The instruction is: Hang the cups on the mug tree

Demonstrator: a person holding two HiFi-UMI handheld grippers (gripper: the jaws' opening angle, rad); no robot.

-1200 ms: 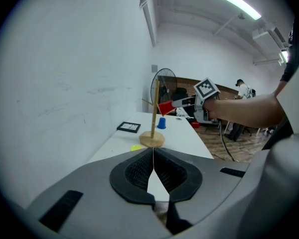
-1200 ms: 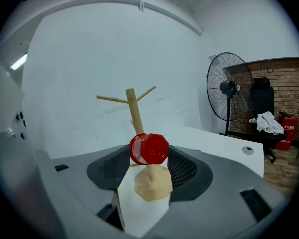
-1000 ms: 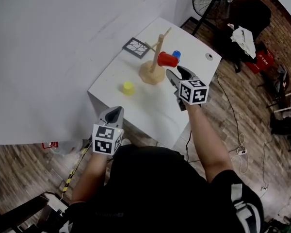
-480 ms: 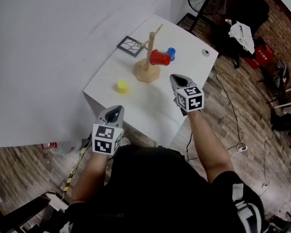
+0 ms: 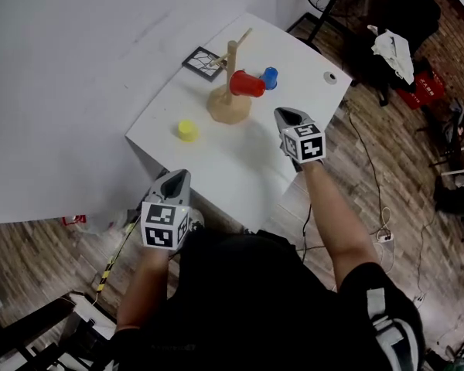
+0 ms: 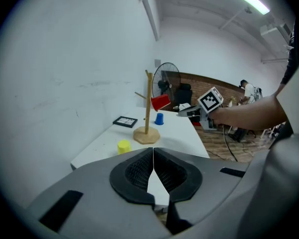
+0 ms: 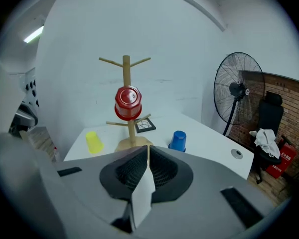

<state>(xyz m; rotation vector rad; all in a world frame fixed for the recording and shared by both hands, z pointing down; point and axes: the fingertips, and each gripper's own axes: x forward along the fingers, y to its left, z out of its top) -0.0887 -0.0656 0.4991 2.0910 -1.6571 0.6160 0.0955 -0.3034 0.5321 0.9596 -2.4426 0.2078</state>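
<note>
Hovering off the near corner of the table [image 5: 240,161], the left gripper [image 5: 175,178] is showing its jaws pressed together, empty; so is the right gripper [image 5: 288,114], over the right edge. The yellow cup [image 5: 188,131] is sitting mouth-down by the left edge. The red cup [image 5: 247,84] is hanging on the mug tree [image 5: 230,103], its long axis roughly level and its base seemingly facing the right gripper. The blue cup [image 5: 269,77] is standing inverted beyond.
</note>
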